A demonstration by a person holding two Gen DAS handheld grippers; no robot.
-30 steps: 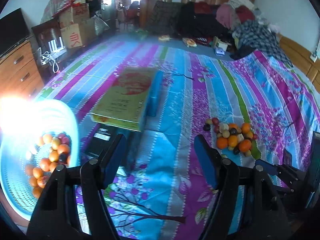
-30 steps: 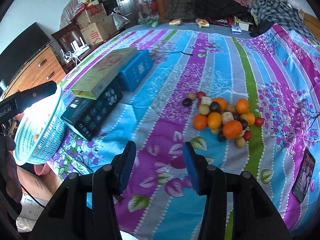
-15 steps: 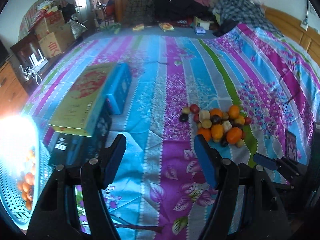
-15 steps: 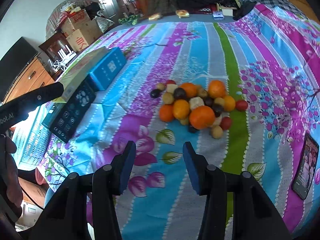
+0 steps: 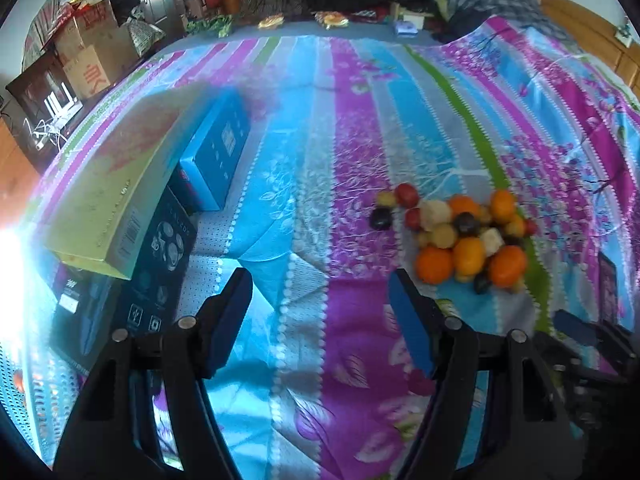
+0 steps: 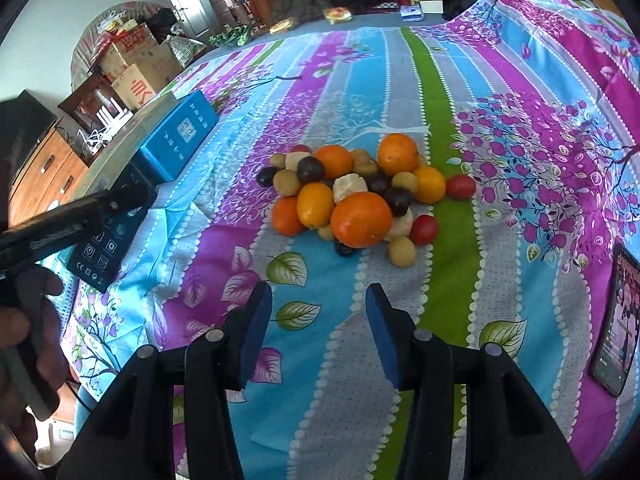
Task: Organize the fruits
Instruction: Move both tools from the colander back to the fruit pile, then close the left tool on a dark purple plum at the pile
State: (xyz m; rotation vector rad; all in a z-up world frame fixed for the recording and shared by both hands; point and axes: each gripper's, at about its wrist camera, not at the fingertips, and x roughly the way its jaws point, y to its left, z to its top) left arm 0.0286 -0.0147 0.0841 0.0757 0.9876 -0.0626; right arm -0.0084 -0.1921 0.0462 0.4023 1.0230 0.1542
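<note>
Your left gripper and right gripper were both spread, empty. The fruit pile lay on the bedspread, just beyond the right gripper.

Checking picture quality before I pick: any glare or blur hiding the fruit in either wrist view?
Left wrist view: strong white glare washes out the left edge by the basket, and the yellow box is blurred; the fruit pile is slightly soft. Right wrist view: the fruit pile is sharp and evenly lit; fisheye bends the edges.
</note>
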